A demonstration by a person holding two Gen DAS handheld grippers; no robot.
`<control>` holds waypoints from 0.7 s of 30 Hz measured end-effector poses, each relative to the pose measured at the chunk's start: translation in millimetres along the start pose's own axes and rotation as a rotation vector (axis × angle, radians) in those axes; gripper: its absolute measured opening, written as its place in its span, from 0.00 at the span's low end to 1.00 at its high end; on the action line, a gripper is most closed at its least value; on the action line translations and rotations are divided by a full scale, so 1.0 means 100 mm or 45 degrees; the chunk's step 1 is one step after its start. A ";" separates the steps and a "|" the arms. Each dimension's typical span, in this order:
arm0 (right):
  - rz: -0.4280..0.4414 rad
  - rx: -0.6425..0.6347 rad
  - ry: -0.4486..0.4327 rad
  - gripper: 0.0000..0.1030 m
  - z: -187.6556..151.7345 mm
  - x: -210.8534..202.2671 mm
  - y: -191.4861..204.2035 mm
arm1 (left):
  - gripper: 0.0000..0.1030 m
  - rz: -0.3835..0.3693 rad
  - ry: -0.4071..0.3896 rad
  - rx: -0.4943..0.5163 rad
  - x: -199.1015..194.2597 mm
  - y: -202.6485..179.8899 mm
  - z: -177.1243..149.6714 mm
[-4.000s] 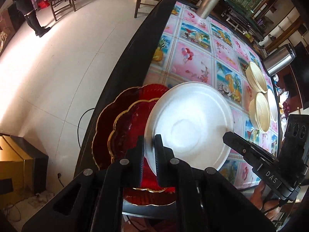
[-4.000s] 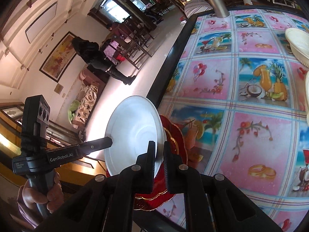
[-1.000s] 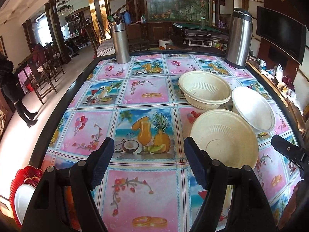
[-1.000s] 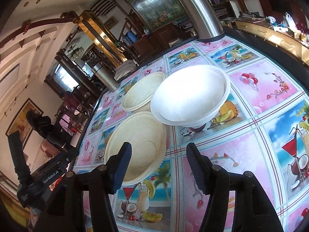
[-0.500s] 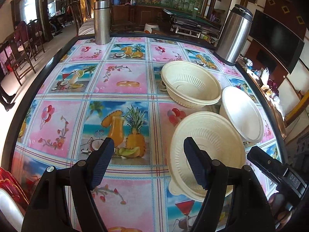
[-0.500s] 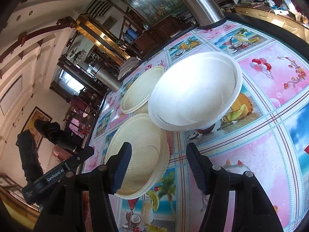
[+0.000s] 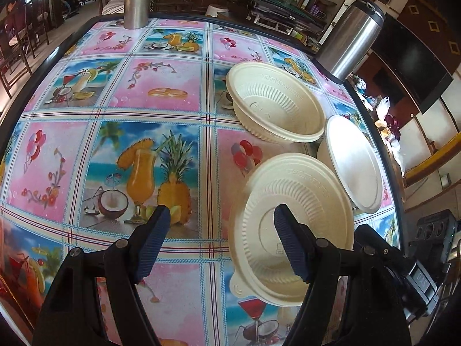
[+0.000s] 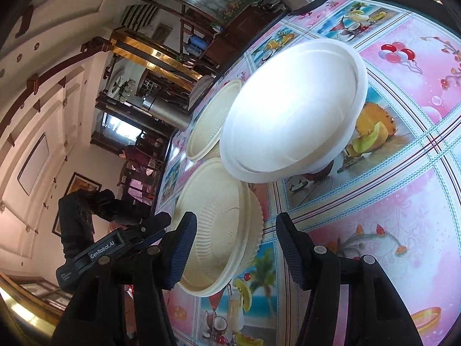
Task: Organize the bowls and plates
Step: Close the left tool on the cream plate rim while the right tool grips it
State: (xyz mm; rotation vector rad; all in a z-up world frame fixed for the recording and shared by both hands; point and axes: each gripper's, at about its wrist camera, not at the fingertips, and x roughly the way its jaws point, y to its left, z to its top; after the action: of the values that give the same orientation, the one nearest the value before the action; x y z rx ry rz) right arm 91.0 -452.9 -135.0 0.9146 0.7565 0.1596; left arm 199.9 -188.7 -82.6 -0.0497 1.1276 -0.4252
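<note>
Nearer now, cream bowl point(image 7: 291, 225), base hidden

Left hand-held gripper point(image 7: 222, 240): jaws spread wide, nothing pressed between the pads; blue ribbed fingertips point(image 7: 151, 239) occupy the lower centre of the left wrist view, pointing steeply downward. Right hand-held gripper point(image 8: 234, 248): jaws apart and closing, pads clear of contact; fingertips point(image 8: 289, 248) at lower centre of the right wrist view. The left unit's body also appears at lower left there.
</note>
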 end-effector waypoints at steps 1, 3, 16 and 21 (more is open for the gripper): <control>-0.002 -0.002 0.001 0.56 0.01 0.00 0.00 | 0.72 0.004 0.003 0.005 0.01 0.00 0.00; -0.006 -0.009 -0.002 0.55 0.00 0.01 0.01 | 0.72 0.011 0.004 0.008 0.01 0.00 0.00; 0.020 -0.001 0.031 0.50 -0.01 0.08 0.03 | 0.63 -0.082 0.026 -0.064 -0.03 0.08 0.01; 0.026 0.000 0.044 0.48 -0.04 0.09 0.04 | 0.62 -0.079 0.060 -0.057 -0.01 0.06 0.03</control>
State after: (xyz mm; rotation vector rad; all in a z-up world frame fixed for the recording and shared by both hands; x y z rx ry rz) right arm 96.0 -444.2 -138.4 0.9222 0.7791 0.1939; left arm 203.9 -183.8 -81.8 -0.1146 1.1845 -0.4584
